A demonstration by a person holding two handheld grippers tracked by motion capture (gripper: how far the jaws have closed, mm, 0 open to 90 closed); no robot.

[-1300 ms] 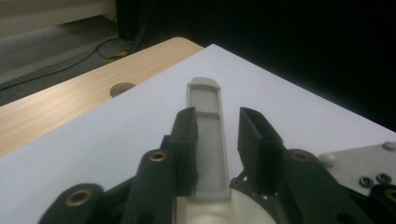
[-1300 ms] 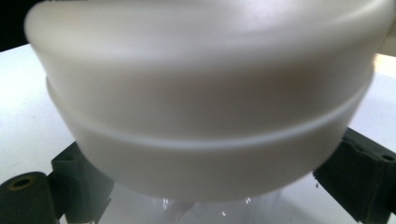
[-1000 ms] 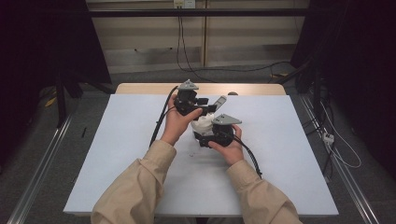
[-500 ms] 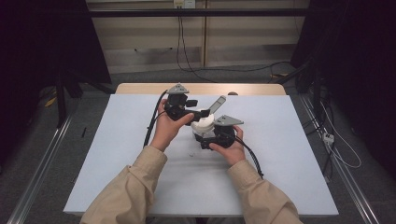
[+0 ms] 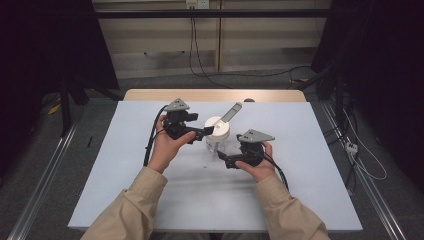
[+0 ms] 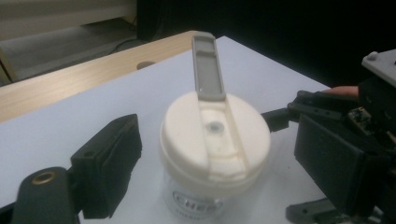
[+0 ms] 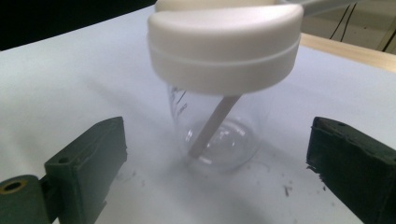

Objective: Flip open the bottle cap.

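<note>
Both grippers backed off the jar (image 5: 217,136) since a second ago. Left gripper (image 5: 204,132) sits level with the lid (image 6: 215,140), jaws apart either side, not touching. Right gripper (image 5: 223,159) is low before the jar, jaws wide apart. Jar stands upright mid-table (image 5: 310,190), flap (image 6: 208,70) raised, bare tabletop all round.
</note>
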